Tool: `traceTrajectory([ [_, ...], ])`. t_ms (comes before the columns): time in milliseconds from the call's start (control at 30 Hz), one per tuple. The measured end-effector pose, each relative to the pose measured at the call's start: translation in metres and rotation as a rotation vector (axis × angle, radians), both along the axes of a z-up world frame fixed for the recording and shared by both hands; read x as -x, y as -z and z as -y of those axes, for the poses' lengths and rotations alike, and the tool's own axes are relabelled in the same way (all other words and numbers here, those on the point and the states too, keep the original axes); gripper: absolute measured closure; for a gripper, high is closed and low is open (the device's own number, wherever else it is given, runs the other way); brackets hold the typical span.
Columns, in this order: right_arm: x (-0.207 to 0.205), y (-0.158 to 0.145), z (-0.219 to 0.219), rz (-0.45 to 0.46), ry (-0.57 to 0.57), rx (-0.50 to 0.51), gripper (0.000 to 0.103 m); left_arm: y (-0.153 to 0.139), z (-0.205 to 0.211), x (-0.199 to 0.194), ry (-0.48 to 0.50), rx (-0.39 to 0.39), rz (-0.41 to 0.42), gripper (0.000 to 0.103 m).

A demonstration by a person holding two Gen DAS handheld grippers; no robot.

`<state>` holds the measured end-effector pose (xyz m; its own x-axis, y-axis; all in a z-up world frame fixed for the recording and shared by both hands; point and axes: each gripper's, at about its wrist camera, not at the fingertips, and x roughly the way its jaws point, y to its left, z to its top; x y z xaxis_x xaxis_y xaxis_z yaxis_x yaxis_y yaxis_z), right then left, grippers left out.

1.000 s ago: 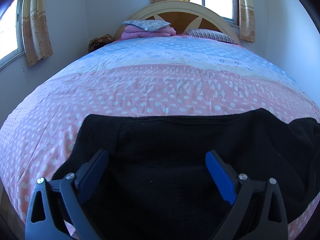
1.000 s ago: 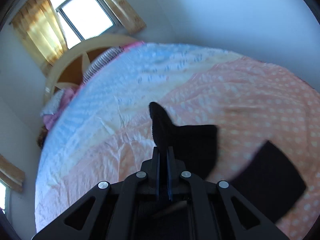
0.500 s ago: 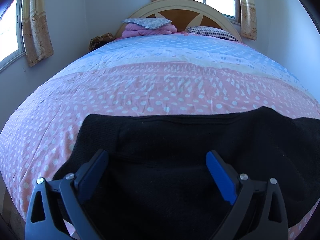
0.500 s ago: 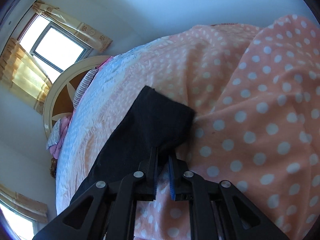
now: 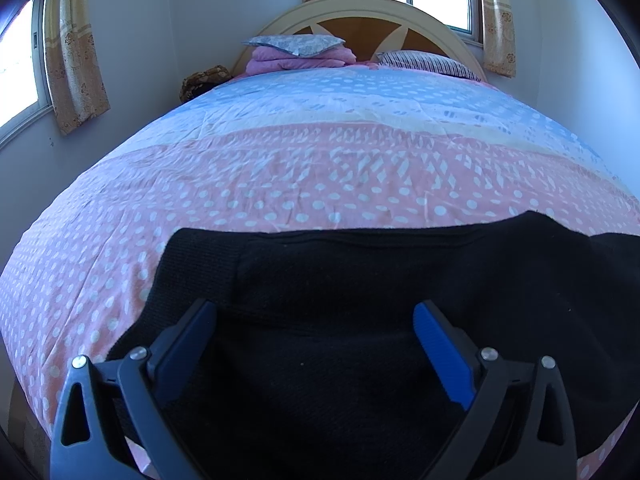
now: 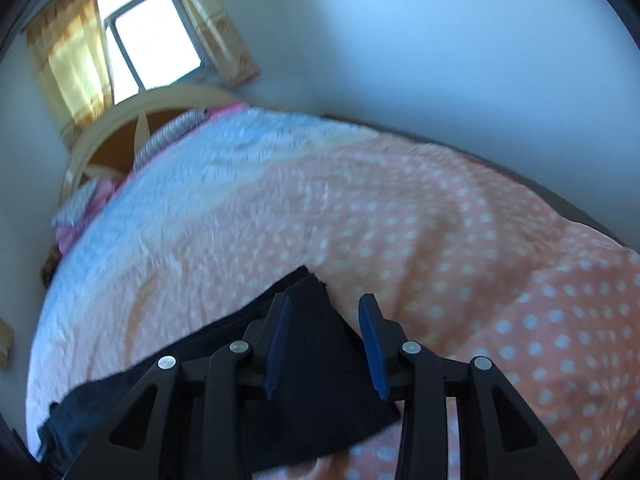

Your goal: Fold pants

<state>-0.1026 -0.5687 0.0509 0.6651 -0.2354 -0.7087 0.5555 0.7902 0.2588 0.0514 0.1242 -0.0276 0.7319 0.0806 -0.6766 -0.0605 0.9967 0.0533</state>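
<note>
We lay the black pants (image 6: pixel 320 376) flat along the bed (image 5: pixel 320 168). Our right tool (image 6: pixel 325 340), jaws just opening, frees the cuff; left tool (image 5: pixel 316 344) gapes. We smooth before folding again.

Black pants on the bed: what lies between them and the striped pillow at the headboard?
Only bare polka-dot bedspread, pink then blue, lies between the black pants and the striped pillow; the left wrist view shows it.
</note>
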Motion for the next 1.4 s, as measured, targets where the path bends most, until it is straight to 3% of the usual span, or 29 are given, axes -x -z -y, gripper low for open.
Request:
traceTrajectory([
  [100,-0.022,0.018,0.002,-0.059,-0.041,-0.026,0.065,0.0,0.0,0.001,-0.002,-0.003,0.0,0.001],
  [167,-0.027,0.023,-0.004,-0.067,-0.046,0.019,0.083,0.0,0.0,0.001,-0.002,-0.002,0.003,0.001],
  [233,-0.024,0.021,-0.012,-0.063,-0.048,0.066,0.09,0.0,0.0,0.001,-0.003,-0.004,0.001,0.001],
  [367,-0.008,0.013,-0.016,0.023,-0.046,0.078,0.092,0.001,-0.001,0.0,-0.004,-0.005,-0.006,0.0],
  [467,-0.004,-0.003,-0.018,0.131,-0.127,0.021,0.093,0.0,-0.001,-0.001,-0.003,-0.006,-0.007,0.0],
  [533,-0.005,-0.013,-0.02,0.172,-0.129,0.039,0.093,0.0,-0.001,-0.001,-0.004,-0.008,-0.007,0.0],
  [600,-0.009,-0.018,-0.015,0.188,-0.118,0.04,0.093,0.0,-0.001,-0.002,-0.005,-0.009,-0.006,0.0],
  [733,-0.02,0.004,0.013,0.169,-0.117,-0.08,0.093,0.0,-0.001,-0.002,-0.005,-0.008,-0.005,0.0],
  [800,-0.025,0.024,0.025,0.05,-0.03,-0.015,0.093,0.0,-0.001,-0.001,-0.005,-0.008,-0.005,0.0],
  [833,-0.027,0.035,0.037,0.001,0.013,-0.069,0.093,0.0,-0.001,-0.001,-0.005,-0.008,-0.004,0.0],
  [900,-0.02,0.045,0.061,0.07,0.059,-0.204,0.094,0.0,-0.002,-0.001,-0.005,-0.007,-0.003,0.0],
  [1000,-0.008,0.031,0.073,0.04,0.155,-0.146,0.092,0.0,-0.002,-0.001,-0.006,-0.009,-0.004,0.0],
  [1100,0.029,-0.001,0.061,0.164,0.284,-0.054,0.092,0.001,-0.001,-0.002,-0.007,-0.01,-0.004,0.0],
  [1167,0.024,-0.021,0.022,0.196,0.112,0.006,0.092,0.001,-0.001,-0.002,-0.008,-0.014,-0.005,0.0],
  [1267,-0.004,-0.023,-0.05,0.21,-0.218,-0.108,0.092,0.0,0.0,-0.002,-0.011,-0.022,-0.006,0.0],
  [1400,-0.058,-0.009,-0.171,0.147,-0.577,-0.238,0.092,-0.001,-0.001,0.0,-0.017,-0.025,-0.002,0.0],
])
